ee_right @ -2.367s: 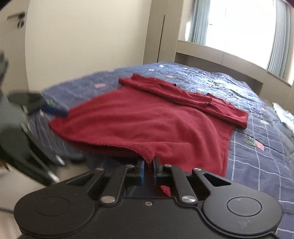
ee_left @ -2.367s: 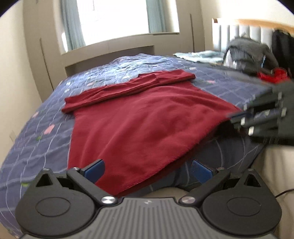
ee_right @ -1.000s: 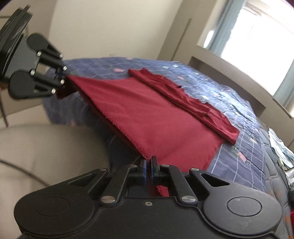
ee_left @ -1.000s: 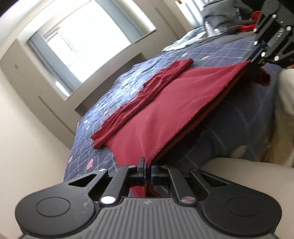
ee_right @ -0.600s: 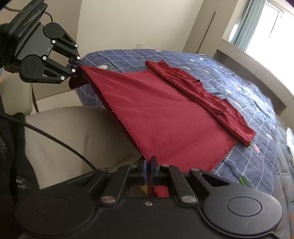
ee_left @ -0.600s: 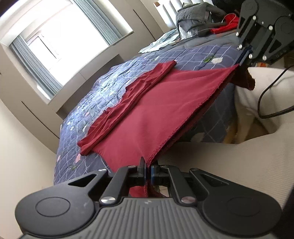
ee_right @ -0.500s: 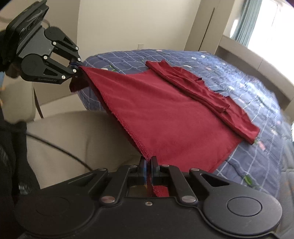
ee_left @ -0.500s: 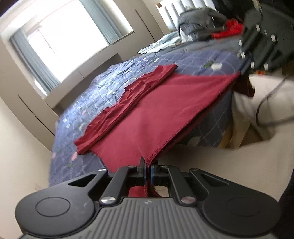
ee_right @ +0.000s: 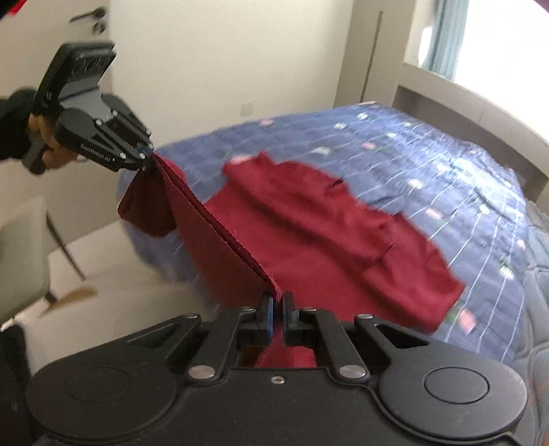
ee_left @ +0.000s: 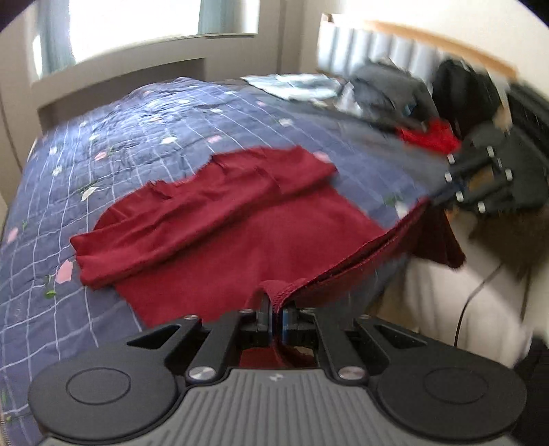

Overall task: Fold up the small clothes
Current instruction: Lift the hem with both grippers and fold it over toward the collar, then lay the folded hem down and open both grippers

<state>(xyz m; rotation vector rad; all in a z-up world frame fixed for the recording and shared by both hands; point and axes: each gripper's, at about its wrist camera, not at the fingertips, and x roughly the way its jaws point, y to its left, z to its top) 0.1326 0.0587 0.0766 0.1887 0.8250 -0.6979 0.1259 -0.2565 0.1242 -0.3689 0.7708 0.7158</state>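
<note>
My left gripper (ee_left: 276,314) was clamped on one near corner of the red garment (ee_left: 247,240), its jaws pressed together with a fold of hem bunched between them. My right gripper (ee_right: 277,314) was likewise clamped on the other near corner, the cloth edge rising straight out of its closed jaws. Between the two grippers the near hem ran as a taut, doubled edge lifted off the bed; a loose flap of cloth hung below each gripped corner. In the right wrist view my left gripper appeared at far left, held in my left hand (ee_right: 51,151); in the left wrist view my right gripper appeared at right, blurred. The rest of the garment lay spread on the blue checked bedspread (ee_left: 103,144), with its sleeves and upper part folded in a band across its far side. Farther off, at the far right of the bed, lay a blurred pile of clothes (ee_left: 394,92) including a bright red item (ee_left: 430,137). A window (ee_left: 137,20) stood beyond the bed.
</note>
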